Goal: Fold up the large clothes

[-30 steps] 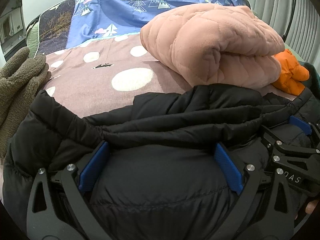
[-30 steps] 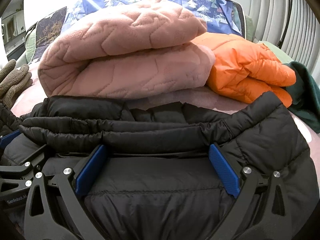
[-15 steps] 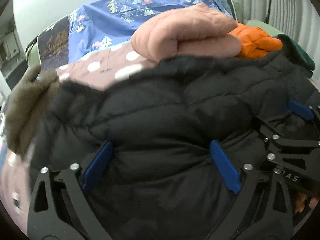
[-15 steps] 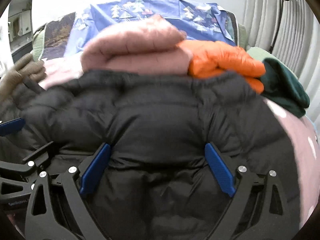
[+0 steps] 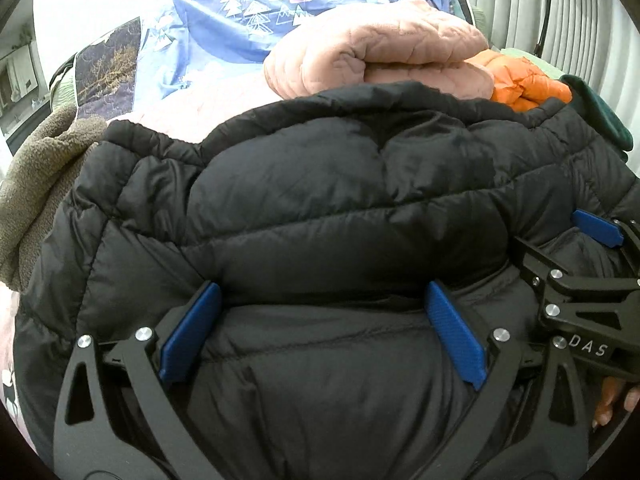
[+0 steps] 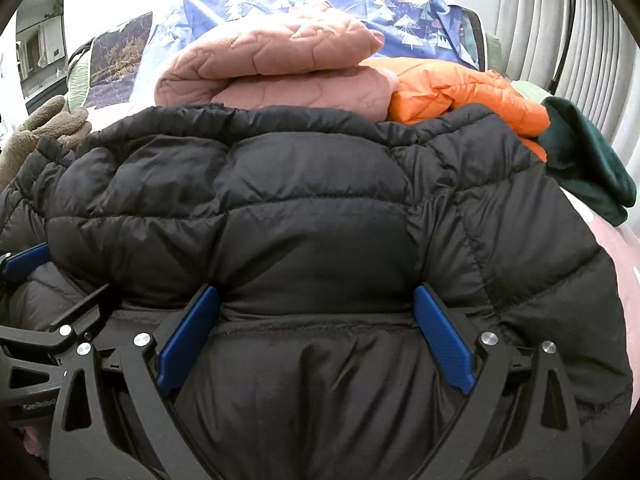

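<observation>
A black puffer jacket [image 5: 340,200] fills the lower part of both views and bulges up ahead of the fingers. My left gripper [image 5: 322,320] is open wide, with the jacket's padded bulk packed between its blue pads [image 5: 192,332]. My right gripper [image 6: 316,316] is open just as wide, its pads [image 6: 444,344] pressed into the same jacket [image 6: 300,200]. The two grippers sit side by side: one right pad [image 5: 596,228] shows at the right edge of the left wrist view. What lies under the jacket is hidden.
Behind the jacket lie a folded pink quilted garment [image 6: 272,64], an orange puffer [image 6: 460,88] and a dark green garment [image 6: 584,168]. A brown fleece [image 5: 36,184] lies at the left. Blue patterned bedding [image 5: 224,28] stands at the back. A hand [image 5: 612,396] shows low right.
Both grippers have pulled back and tilted. The jacket, folded flat a second ago, now rises in front and hides the dotted pink sheet. The finger spacing is unchanged.
</observation>
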Available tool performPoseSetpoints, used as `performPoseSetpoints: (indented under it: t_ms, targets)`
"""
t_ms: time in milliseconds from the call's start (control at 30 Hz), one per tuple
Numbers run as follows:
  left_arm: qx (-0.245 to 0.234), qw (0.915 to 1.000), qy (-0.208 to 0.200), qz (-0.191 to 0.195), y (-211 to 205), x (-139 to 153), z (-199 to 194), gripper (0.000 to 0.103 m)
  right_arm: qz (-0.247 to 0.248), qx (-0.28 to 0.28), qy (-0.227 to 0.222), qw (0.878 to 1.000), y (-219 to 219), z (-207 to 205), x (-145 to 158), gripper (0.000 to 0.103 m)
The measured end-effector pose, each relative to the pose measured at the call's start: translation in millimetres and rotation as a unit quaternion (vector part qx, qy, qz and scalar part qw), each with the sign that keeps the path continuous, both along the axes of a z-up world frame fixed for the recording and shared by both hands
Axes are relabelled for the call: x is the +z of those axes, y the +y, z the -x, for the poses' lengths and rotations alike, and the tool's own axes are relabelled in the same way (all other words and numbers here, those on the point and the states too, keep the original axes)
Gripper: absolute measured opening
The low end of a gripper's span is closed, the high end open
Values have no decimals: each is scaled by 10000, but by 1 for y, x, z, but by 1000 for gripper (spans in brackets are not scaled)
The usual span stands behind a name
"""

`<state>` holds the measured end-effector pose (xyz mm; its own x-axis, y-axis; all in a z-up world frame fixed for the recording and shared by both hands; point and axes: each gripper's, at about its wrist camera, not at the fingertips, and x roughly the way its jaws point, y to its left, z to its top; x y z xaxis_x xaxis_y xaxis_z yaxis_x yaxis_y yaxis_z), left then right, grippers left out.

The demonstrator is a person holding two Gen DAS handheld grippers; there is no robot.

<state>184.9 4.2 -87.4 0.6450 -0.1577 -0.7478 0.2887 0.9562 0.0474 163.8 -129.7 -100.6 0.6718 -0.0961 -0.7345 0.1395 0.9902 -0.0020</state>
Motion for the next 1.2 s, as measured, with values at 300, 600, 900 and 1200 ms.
performPoseSetpoints:
  t_ms: [300,600,900,1200]
  targets:
    - [-457,9985,-166,243,27,48,83,99,-684,500,-223,9962,5,95,39,79]
    - [-300,9990,167,-303,15,-6,87,101,-216,545,364,9976,25,86,-2,76]
    - [-399,9991,-69,119,38,26,124,99,-618,343,-154,9974,-4,143,31,75]
    - [-320,9994,4,165,61,30,129,101,-1154,385,-49,9926,-32,156,38,76]
